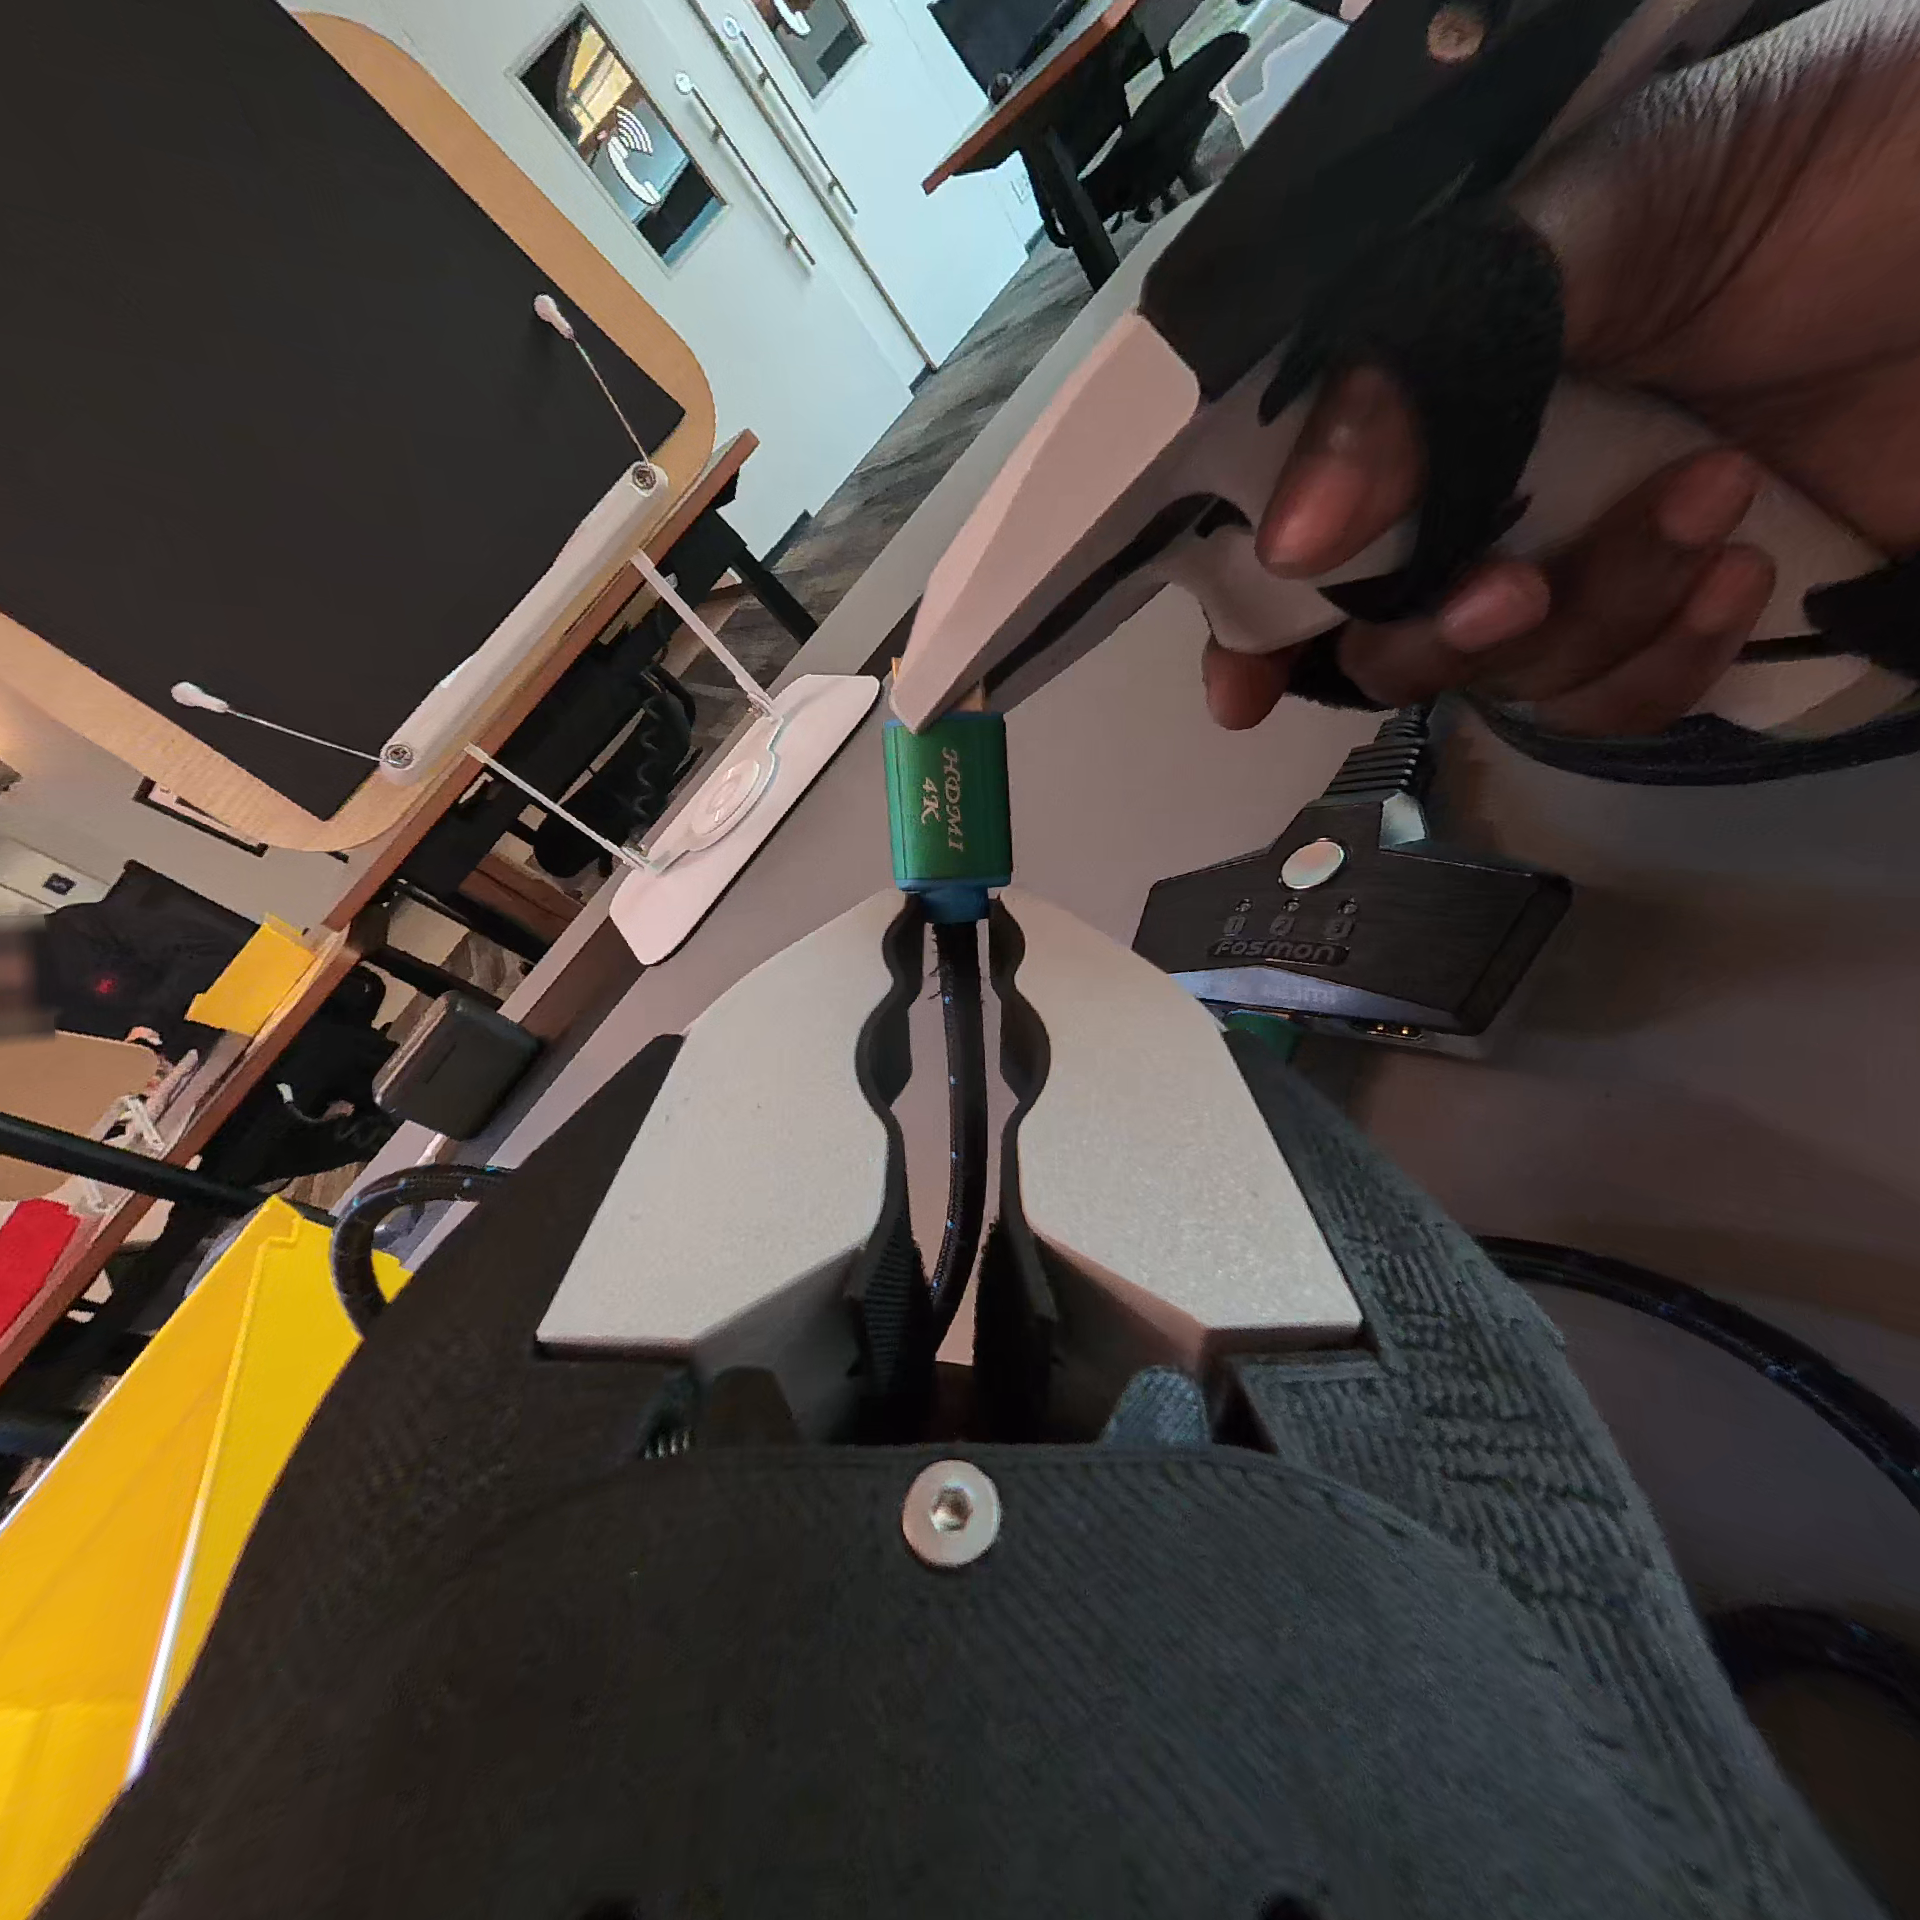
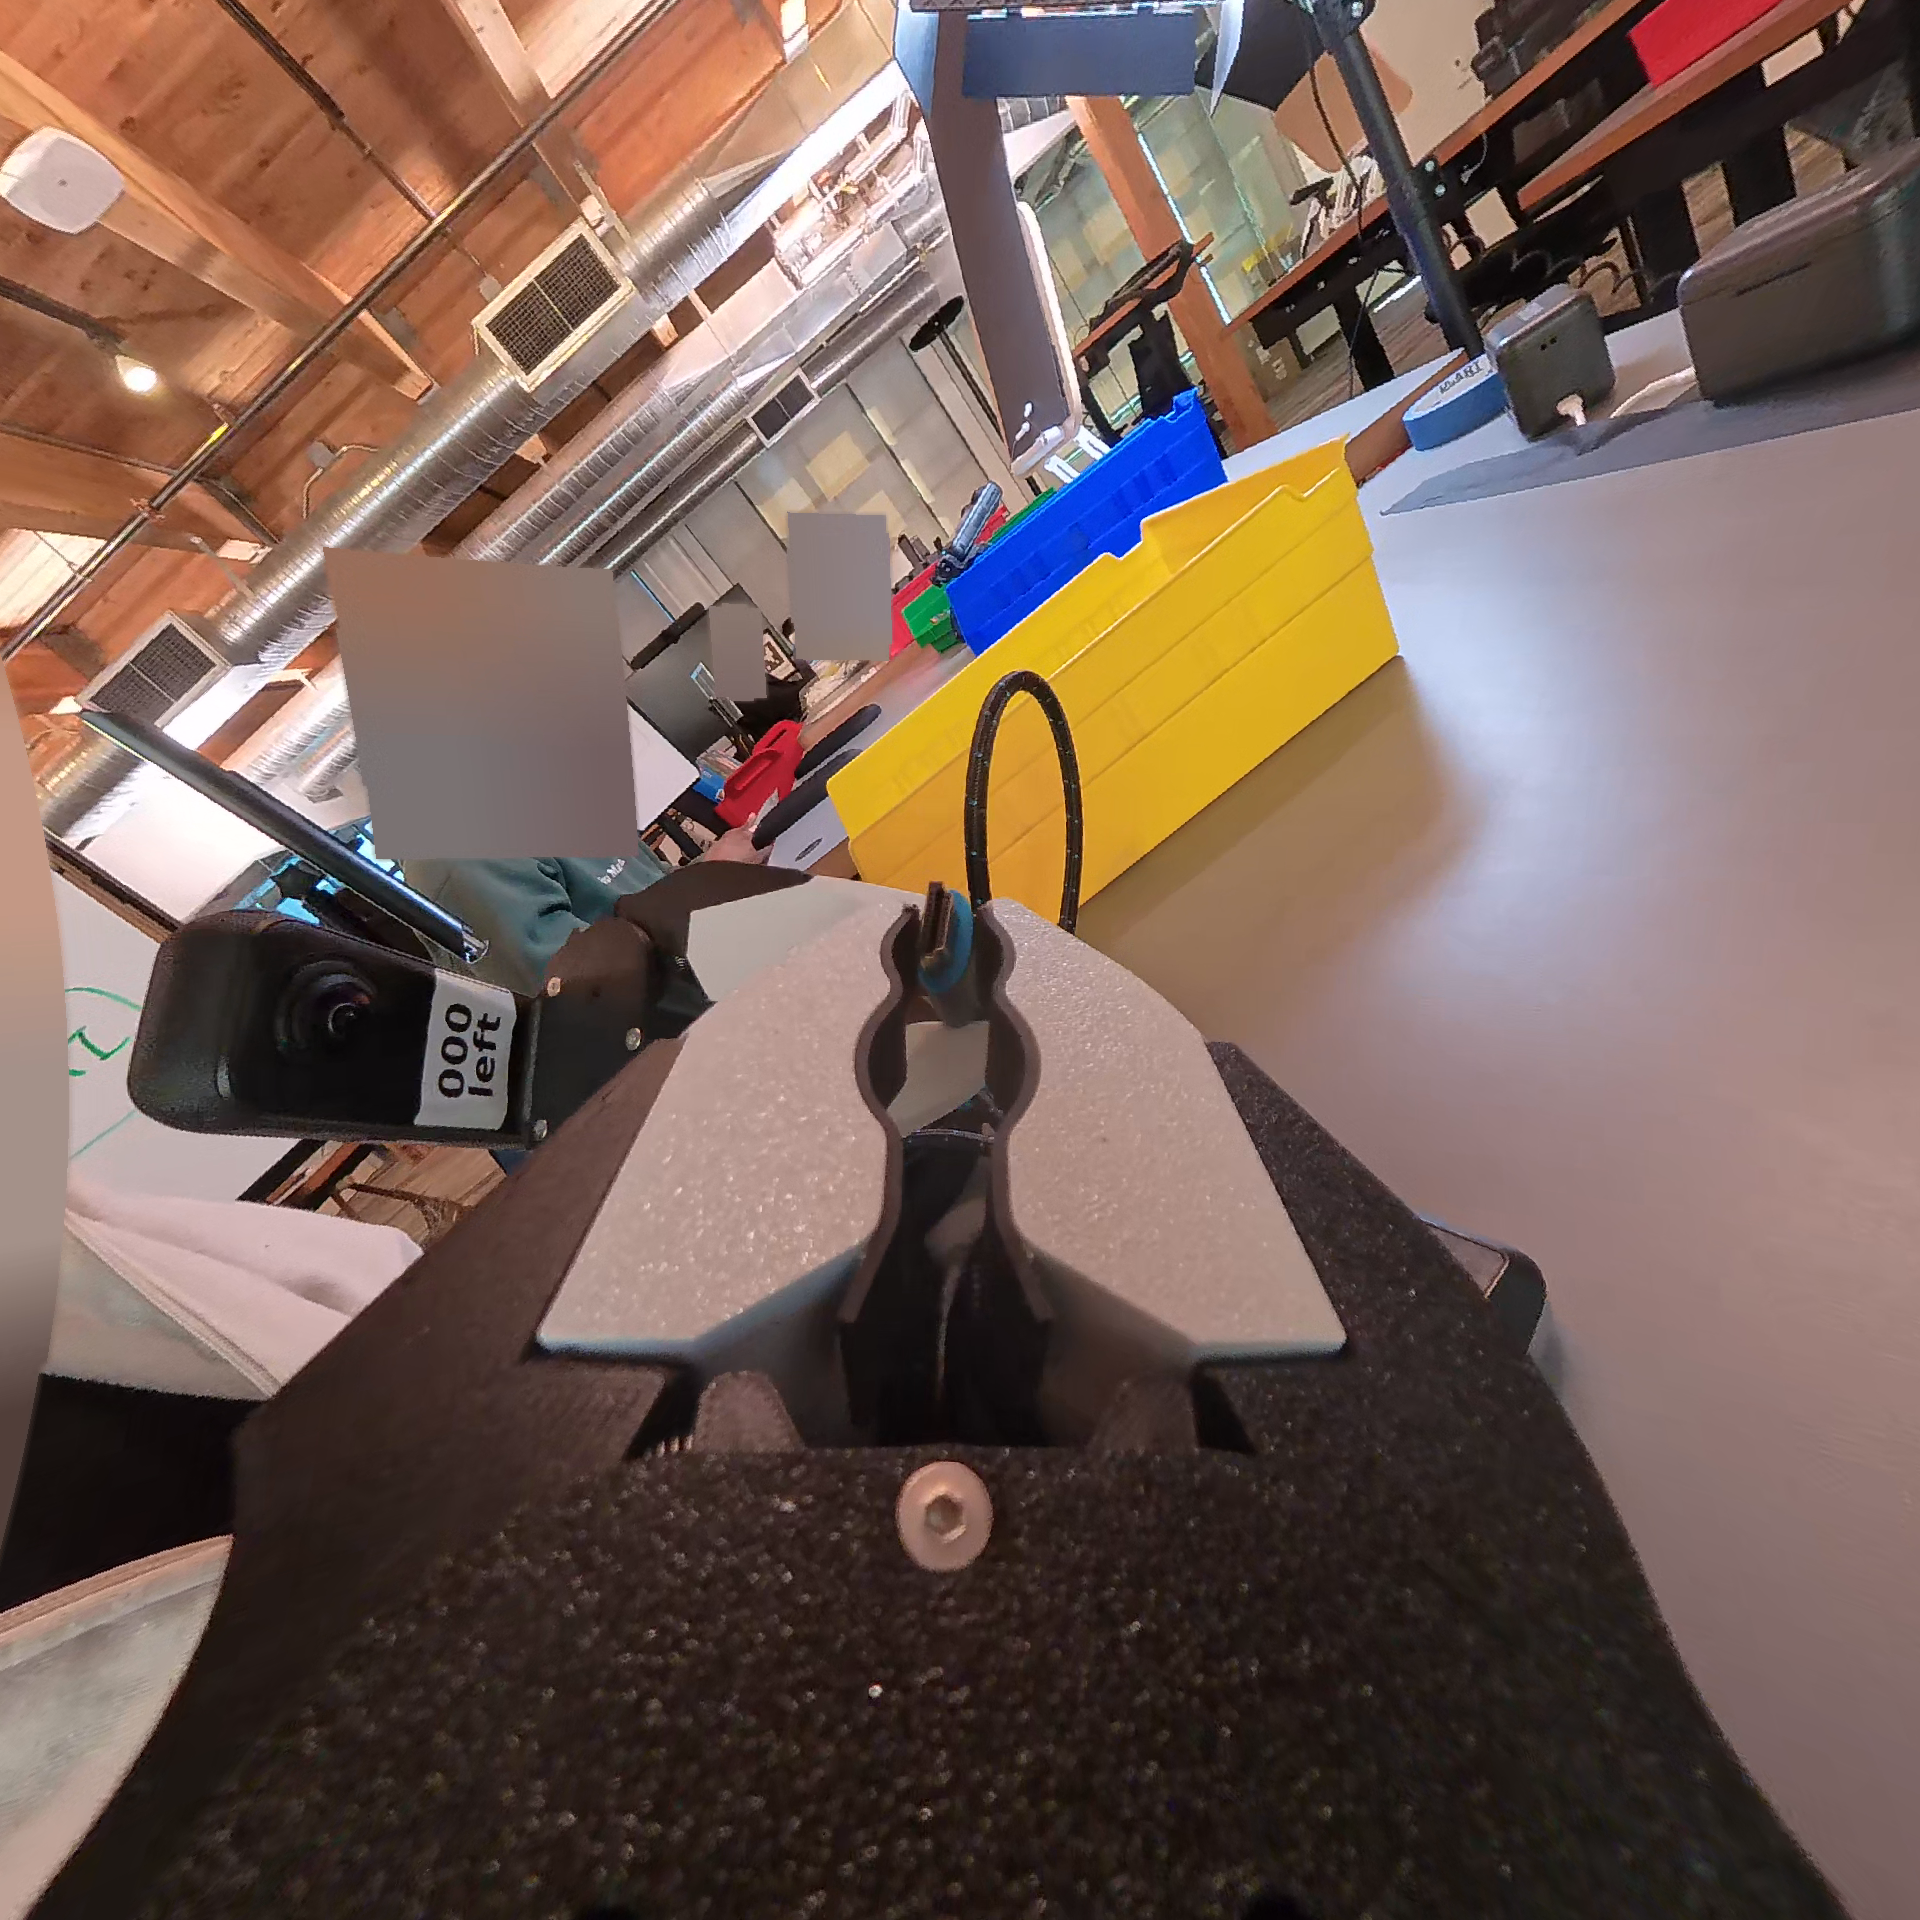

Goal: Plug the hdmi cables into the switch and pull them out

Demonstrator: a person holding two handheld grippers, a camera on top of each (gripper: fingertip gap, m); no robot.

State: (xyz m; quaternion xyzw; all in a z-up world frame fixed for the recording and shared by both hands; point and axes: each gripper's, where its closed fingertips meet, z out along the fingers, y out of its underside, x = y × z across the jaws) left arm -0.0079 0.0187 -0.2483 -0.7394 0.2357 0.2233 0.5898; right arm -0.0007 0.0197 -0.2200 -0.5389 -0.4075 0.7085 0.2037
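In the left wrist view my left gripper [image 1: 951,914] is shut on the black braided HDMI cable [image 1: 961,1091], just behind its green plug [image 1: 945,805]. The plug sticks out forward above the grey table [image 1: 1091,748]. My right gripper [image 1: 935,707], held in a gloved hand, comes in from the upper right with its tips on the plug's front end. In the right wrist view the right gripper [image 2: 940,925] is closed on that plug's metal end [image 2: 935,951], and the cable loops behind it [image 2: 1023,790]. The black HDMI switch [image 1: 1351,935] lies on the table to the right. A second green plug [image 1: 1262,1034] sits at its front edge.
A yellow bin [image 2: 1143,675] stands past the grippers, with a blue bin [image 2: 1091,520] behind it. A white stand [image 1: 748,800] and a small black box [image 1: 452,1060] sit near the table's edge. Grey boxes [image 2: 1808,281] and a blue tape roll [image 2: 1449,400] are farther off. More cable [image 1: 1766,1351] lies at the right. The tips of both grippers are at nearly the same place. The black HDMI switch [image 1: 1351,935] sits 8 cm or so from the ends of my left fingers.
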